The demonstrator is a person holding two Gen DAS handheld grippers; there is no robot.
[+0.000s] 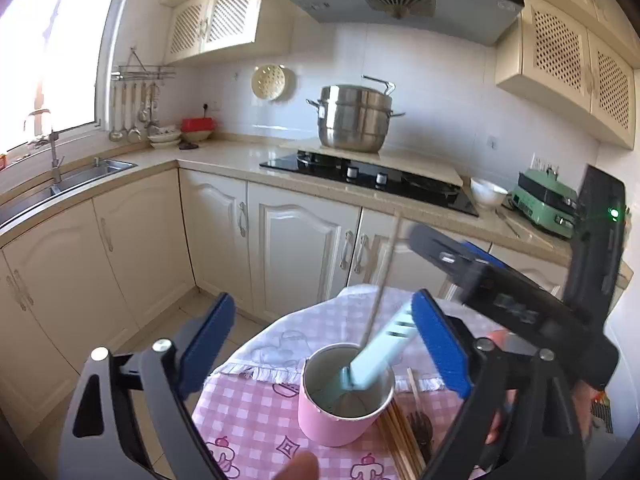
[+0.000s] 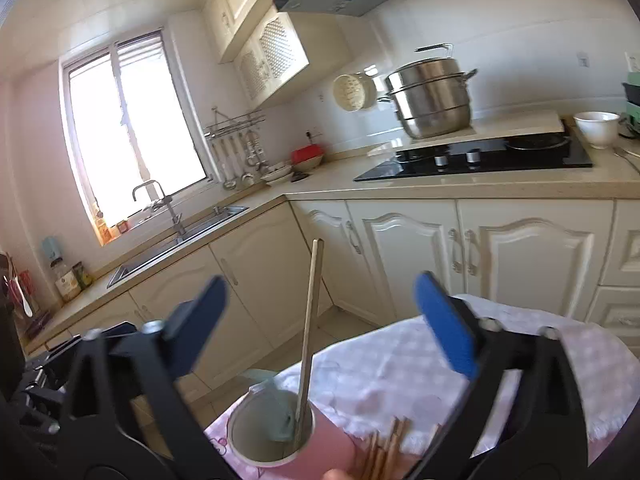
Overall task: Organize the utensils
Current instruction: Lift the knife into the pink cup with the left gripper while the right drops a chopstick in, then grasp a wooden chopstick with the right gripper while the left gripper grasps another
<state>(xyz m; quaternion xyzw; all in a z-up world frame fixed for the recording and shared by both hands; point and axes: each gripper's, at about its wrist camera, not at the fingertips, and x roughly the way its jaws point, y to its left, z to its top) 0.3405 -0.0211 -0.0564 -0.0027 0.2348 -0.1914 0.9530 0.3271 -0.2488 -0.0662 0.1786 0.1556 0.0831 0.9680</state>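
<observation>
A pink cup (image 1: 340, 420) stands on the pink checked tablecloth (image 1: 240, 408). In it stand a light blue utensil (image 1: 380, 352) and one chopstick (image 1: 380, 284). My left gripper (image 1: 324, 344) is open and empty, its jaws either side of the cup. Several wooden chopsticks (image 1: 400, 436) lie right of the cup. In the right wrist view my right gripper (image 2: 320, 328) is open and empty above the cup (image 2: 276, 436), with the upright chopstick (image 2: 310, 332) between its jaws, touching neither. Loose chopsticks (image 2: 384, 452) lie beside the cup.
A white cloth (image 1: 304, 332) covers the far half of the table. Behind are cream cabinets (image 1: 296, 248), a black hob (image 1: 372, 180) with a steel steamer pot (image 1: 354, 118), a sink (image 1: 60, 184), a white bowl (image 1: 486, 192) and a green appliance (image 1: 546, 202).
</observation>
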